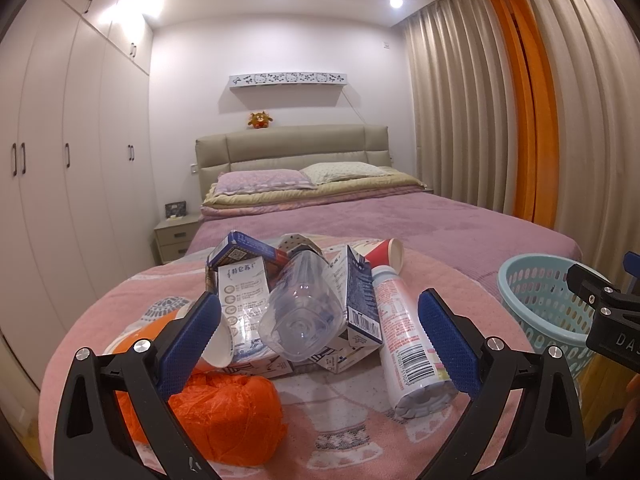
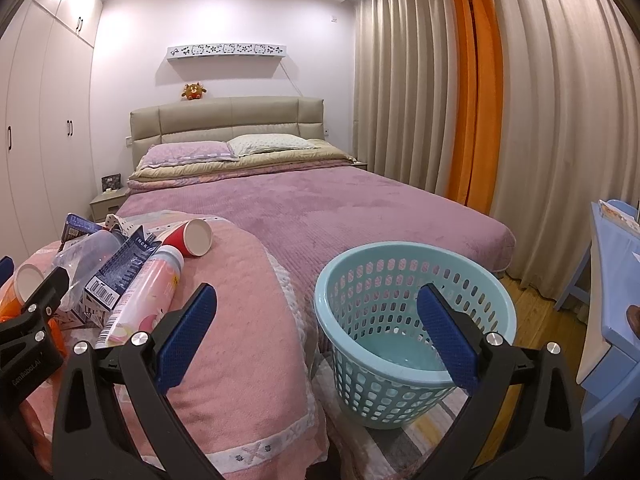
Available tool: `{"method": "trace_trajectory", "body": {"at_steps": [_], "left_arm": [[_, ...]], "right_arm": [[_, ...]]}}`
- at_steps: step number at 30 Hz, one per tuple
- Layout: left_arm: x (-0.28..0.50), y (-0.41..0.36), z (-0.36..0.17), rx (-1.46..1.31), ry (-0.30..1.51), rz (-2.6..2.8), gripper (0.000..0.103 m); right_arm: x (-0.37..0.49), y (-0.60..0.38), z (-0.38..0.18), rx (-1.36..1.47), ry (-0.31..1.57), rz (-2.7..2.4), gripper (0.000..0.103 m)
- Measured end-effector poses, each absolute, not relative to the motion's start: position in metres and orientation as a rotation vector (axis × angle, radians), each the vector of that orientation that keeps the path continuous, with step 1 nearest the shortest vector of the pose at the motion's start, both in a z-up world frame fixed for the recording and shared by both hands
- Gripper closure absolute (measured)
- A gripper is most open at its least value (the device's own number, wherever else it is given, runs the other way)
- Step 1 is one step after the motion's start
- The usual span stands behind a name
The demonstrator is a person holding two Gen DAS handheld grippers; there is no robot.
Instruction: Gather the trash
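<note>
A heap of trash lies on the pink blanket [image 1: 344,420] at the foot of the bed. It holds a clear plastic bottle [image 1: 300,308], a pink-and-white bottle [image 1: 408,340], blue-and-white cartons [image 1: 360,300], a red paper cup [image 1: 386,254] and a crumpled orange bag [image 1: 224,416]. My left gripper [image 1: 320,340] stands open just before the heap, holding nothing. My right gripper [image 2: 316,336] is open and empty too, over the bed corner next to the light-blue basket [image 2: 412,320], which stands empty on the floor. The same pink-and-white bottle [image 2: 148,292] and red cup [image 2: 192,238] show at the left of the right wrist view.
The bed [image 2: 320,208] with purple cover and pillows stretches back to a beige headboard. White wardrobes [image 1: 60,160] line the left, beige and orange curtains [image 2: 480,100] the right. A blue table [image 2: 612,312] stands right of the basket. A striped rug [image 2: 440,432] lies under the basket.
</note>
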State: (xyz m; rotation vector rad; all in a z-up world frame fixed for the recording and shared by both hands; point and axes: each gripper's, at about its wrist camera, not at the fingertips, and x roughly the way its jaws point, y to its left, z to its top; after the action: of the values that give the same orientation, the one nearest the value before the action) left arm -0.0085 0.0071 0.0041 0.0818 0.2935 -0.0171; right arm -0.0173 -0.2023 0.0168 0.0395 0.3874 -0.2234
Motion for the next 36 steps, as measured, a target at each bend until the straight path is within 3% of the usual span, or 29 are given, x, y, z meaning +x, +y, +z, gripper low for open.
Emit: {"method": "trace_trajectory", "body": {"at_steps": [12, 16, 26, 30, 34, 36], "left_arm": [[-0.016, 0.011, 0.008, 0.070, 0.253, -0.009, 0.008], [-0.031, 0.019, 0.019, 0.034, 0.262, -0.013, 0.008], [-0.059, 0.096, 0.033, -0.006, 0.375, 0.075, 0.008], [-0.053, 0.136, 0.023, -0.048, 0.468, 0.083, 0.009], [-0.037, 0.157, 0.004, -0.075, 0.589, 0.010, 0.010], [-0.029, 0.160, -0.004, -0.095, 0.621, -0.024, 0.010]], "right_arm": [[-0.018, -0.201, 0.021, 0.050, 0.379, -0.218, 0.008], [-0.019, -0.199, 0.027, 0.057, 0.377, -0.181, 0.015], [-0.018, -0.159, 0.034, -0.004, 0.409, -0.013, 0.059], [-0.011, -0.141, 0.040, 0.006, 0.431, 0.076, 0.059], [-0.002, -0.128, 0.038, 0.034, 0.473, 0.116, 0.034], [0.004, -0.120, 0.035, 0.034, 0.495, 0.122, 0.033]]}}
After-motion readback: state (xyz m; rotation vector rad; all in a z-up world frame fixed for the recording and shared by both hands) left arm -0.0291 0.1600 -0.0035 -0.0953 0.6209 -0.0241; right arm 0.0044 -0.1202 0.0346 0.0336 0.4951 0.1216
